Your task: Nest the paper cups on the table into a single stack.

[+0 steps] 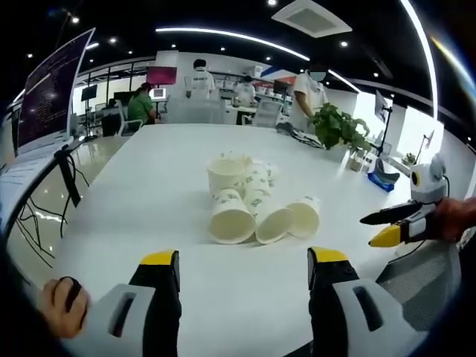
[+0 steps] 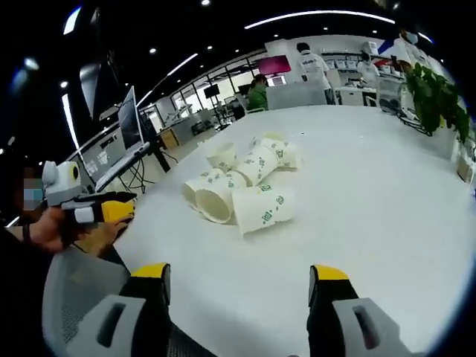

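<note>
**Cups loose on the table, both grippers empty**

In the left gripper view, the left gripper [image 1: 243, 269] rises from the bottom with its 2 yellow-tipped jaws spread wide apart and nothing between them. Beyond it, on the white table [image 1: 149, 193], lies a cluster of paper cups [image 1: 253, 201]: 1 upright cup [image 1: 225, 175] at the back, and 3 cups on their sides in front with their open mouths facing the camera: the left lying cup [image 1: 229, 217], the middle lying cup [image 1: 268, 216] and the right lying cup [image 1: 304, 216]. These 3 lie side by side, touching or nearly so. At least 1 more cup lies behind them (the exact count is hard to tell). The cups are white with small green marks.

The right gripper [image 1: 387, 227] comes in from the right edge of that view, held by a hand [image 1: 454, 219], near the table edge and well apart from the cups; its yellow tips sit close together, though I cannot tell whether they are fully pressed shut.

In the right gripper view, that gripper's own jaws stand wide apart with nothing held. A potted plant [image 1: 338, 128] stands on the far right of the table, and a monitor [image 1: 52, 93] stands to the left.
</note>
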Demonstrator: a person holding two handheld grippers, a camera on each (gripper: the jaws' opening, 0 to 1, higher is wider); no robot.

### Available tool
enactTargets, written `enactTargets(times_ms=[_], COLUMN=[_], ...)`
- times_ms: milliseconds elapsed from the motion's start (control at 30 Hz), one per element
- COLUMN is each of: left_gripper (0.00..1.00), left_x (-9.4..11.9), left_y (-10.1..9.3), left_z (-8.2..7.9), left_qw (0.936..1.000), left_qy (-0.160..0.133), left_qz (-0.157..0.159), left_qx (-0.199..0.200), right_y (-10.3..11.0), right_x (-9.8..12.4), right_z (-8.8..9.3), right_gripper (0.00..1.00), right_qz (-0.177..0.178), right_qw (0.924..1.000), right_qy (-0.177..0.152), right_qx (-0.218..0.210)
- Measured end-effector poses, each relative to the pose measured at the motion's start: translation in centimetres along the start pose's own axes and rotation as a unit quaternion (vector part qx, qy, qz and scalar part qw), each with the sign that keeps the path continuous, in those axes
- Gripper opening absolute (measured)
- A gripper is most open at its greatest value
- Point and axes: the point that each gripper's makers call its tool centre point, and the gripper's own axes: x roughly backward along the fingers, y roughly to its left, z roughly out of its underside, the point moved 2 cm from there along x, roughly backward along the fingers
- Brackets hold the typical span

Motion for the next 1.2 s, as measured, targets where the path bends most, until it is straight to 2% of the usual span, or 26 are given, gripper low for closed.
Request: enactTargets(times_ms=[133, 267, 367, 567, 700, 800, 967, 1200], left_gripper=[0.68, 0.68, 0.68, 0.68, 0.67, 0.67, 0.66, 0.65], left_x=[0.0, 0.0, 0.0, 0.1, 0.2, 0.1, 0.2, 0.3], left_y=[0.0, 0.0, 0.0, -0.1, -0.4, -0.6, -0.9, -0.9], left_z=[0.0, -0.1, -0.1, -0.2, -0.2, -0.1, 0.0, 0.0], left_qw=[1.0000, 1.0000, 1.0000, 1.0000, 1.0000, 1.0000, 0.9999, 0.9999], left_qy=[-0.001, -0.002, -0.001, -0.001, 0.001, 0.003, 0.009, 0.008], left_qz=[0.000, -0.001, -0.003, -0.004, -0.001, 0.001, 0.006, 0.007], left_qx=[0.000, 0.001, -0.001, 0.001, 0.001, -0.002, -0.002, -0.001], right_y=[-0.6, -1.1, -1.3, -2.6, -2.8, -2.8, -2.9, -2.0], right_x=[-1.0, -1.7, -2.2, -3.2, -3.7, -3.8, -4.3, -4.8], right_z=[-0.7, -1.7, -2.6, -3.0, -2.7, -3.0, -4.4, -5.9], right_gripper=[0.76, 0.76, 0.76, 0.76, 0.76, 0.76, 0.75, 0.75], right_qz=[-0.002, -0.012, -0.016, -0.026, -0.037, -0.041, -0.044, -0.057], right_qw=[0.9982, 0.9969, 0.9936, 0.9823, 0.9693, 0.9673, 0.9593, 0.9437], right_qy=[0.017, 0.022, 0.033, 0.068, 0.094, 0.096, 0.104, 0.111], right_qx=[0.057, 0.074, 0.107, 0.173, 0.224, 0.231, 0.259, 0.306])
